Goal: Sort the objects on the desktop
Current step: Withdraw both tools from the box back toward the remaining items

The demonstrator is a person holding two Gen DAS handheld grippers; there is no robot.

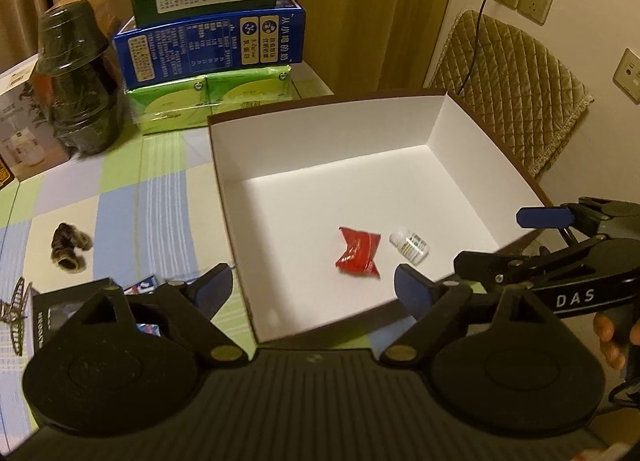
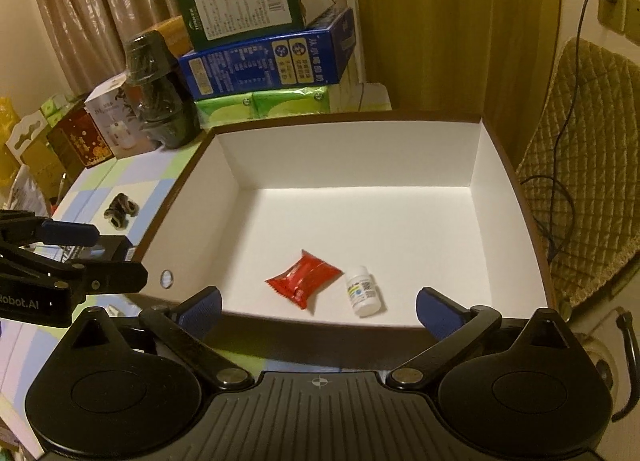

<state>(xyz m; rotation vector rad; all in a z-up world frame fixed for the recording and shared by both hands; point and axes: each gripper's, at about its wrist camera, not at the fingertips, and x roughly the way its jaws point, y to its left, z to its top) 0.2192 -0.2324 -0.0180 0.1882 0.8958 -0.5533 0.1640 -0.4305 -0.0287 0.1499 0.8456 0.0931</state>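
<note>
Item 1: white-lined box [image 2: 476, 165] with a brown outer rim, sitting open on the checked worktop [image 1: 120, 197]. It is holding 2 things on its floor near the front wall: a red foil packet [image 2: 304, 280], crumpled and lying flat, and a small white bottle [image 2: 363, 292] with a printed label, lying on its side just beside the packet on the packet's right. The 2 appear close together, whether touching I cannot tell. The rest of the box floor is showing bare white.

Item 2: my left tongs [image 1: 316, 288], hanging over the box's near left corner with the blue pads spread wide and nothing between them. The red foil packet [image 1: 359, 249] and the small white bottle [image 1: 410, 247] are lying beyond the tips, untouched.

Item 3: my right tongs [image 2: 318, 311], hanging above the box's front wall, pads also spread wide and pinching nothing. In the left wrist view a few of my fingers [image 1: 610, 341] are showing at the right edge, gripping the handle.

Item 4: loose goods lying on the worktop outside the box, to its left: a small dark curled object [image 1: 70, 247], a black carton [image 1: 68, 313] under my left tongs, and a thin wooden-looking model [image 1: 16, 309] at the edge.

Item 5: background stack standing behind the box: a green carton [image 2: 248, 1] resting on a blue carton [image 2: 268, 61], which is resting on green tissue packs [image 2: 264, 105]. A dark wrapped bottle [image 2: 156, 89] is standing upright beside them.
</note>
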